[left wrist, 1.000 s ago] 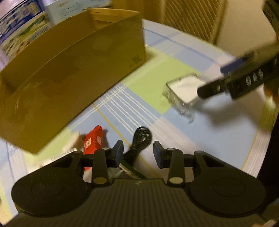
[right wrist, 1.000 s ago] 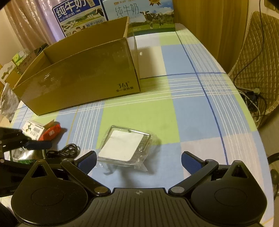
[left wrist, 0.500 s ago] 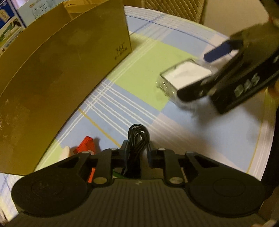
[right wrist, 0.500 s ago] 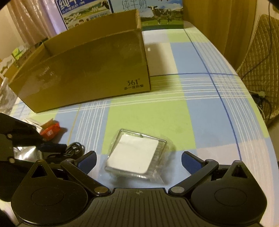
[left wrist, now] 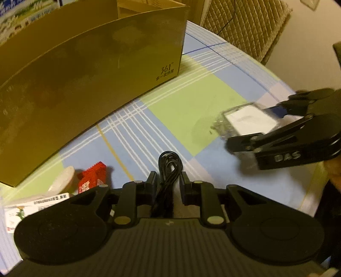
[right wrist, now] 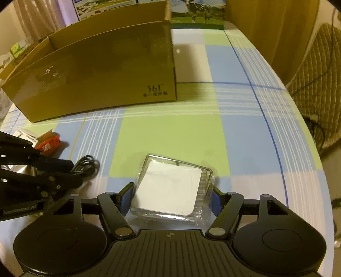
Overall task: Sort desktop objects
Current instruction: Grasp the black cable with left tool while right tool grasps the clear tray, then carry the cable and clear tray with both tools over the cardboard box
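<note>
A coiled black cable (left wrist: 169,168) lies on the checked tablecloth, and my left gripper (left wrist: 168,181) is shut on it, one finger on each side of the bundle. From the right wrist view the same cable (right wrist: 86,165) shows at the left gripper (right wrist: 74,173) tips. A clear plastic case (right wrist: 170,187) with a white insert sits between the blue pads of my right gripper (right wrist: 171,199), which is shut on it. In the left wrist view the case (left wrist: 245,119) and right gripper (left wrist: 251,125) are at the right. An open cardboard box (right wrist: 96,74) stands behind.
A red packet (left wrist: 92,180), a beige round item (left wrist: 62,178) and a printed white carton (left wrist: 32,204) lie left of the cable. Milk cartons (right wrist: 196,12) stand at the back. A wicker chair (right wrist: 319,85) is beyond the table's right edge.
My left gripper moved forward and shut on the cable. My right gripper came down over the clear case and its fingers went from wide open to shut on it.
</note>
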`<state>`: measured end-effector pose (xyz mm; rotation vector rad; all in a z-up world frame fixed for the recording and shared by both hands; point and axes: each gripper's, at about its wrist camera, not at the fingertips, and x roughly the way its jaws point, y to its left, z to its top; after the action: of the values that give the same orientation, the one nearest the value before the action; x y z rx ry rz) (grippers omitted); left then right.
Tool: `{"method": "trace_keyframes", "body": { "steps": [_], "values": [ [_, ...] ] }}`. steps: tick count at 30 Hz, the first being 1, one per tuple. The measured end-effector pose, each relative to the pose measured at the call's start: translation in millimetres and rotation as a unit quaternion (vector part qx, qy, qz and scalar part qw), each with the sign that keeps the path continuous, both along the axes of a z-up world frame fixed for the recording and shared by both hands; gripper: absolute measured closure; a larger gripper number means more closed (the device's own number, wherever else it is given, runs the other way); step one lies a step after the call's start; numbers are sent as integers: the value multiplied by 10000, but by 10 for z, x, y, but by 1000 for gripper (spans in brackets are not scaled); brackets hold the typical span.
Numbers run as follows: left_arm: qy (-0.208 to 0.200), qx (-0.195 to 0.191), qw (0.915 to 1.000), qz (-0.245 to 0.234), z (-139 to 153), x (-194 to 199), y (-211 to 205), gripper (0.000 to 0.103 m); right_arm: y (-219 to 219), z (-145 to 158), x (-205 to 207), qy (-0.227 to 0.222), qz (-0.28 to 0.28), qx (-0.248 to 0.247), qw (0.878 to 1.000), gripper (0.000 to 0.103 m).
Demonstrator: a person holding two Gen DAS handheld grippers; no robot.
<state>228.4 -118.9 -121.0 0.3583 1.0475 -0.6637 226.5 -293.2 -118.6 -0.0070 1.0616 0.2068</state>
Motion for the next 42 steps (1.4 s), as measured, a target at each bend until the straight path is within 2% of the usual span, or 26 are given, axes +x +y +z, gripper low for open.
{"method": "trace_keyframes", "body": {
  "steps": [3, 5, 10, 12, 15, 18, 21, 27, 42],
  "values": [
    [-164, 297, 9992, -207, -29, -91, -30, 81, -45, 5, -85, 0, -39, 61, 10000, 36],
    [-239, 339, 9988, -258, -57, -109, -43, 81, -30, 8, -105, -18, -38, 49, 10000, 36],
    [-153, 272, 9994, -113, -62, -76, -19, 81, -27, -23, -108, -68, -127, 47, 9999, 30],
    [-54, 168, 9998, -10, -66, -49, -11, 92, -11, -30, -116, -108, -91, -31, 9999, 29],
    [-60, 128, 9998, 135, -72, -27, -18, 92, 18, -39, -136, -168, -11, -134, 9998, 29],
    [-99, 130, 9997, 169, -59, -47, -29, 92, 33, -44, -143, -231, 51, -216, 9995, 35],
    [-98, -26, 9995, 304, 0, -76, -1, 92, 12, -22, -149, -286, 5, -172, 9994, 38],
    [-157, -238, 9984, 480, 146, -140, 44, 93, -49, 136, -211, -492, -176, 2, 9986, 38],
    [-364, -490, 9942, 881, 618, -431, 230, 93, 50, 641, -512, -821, -83, 136, 9965, 38]
  ]
}}
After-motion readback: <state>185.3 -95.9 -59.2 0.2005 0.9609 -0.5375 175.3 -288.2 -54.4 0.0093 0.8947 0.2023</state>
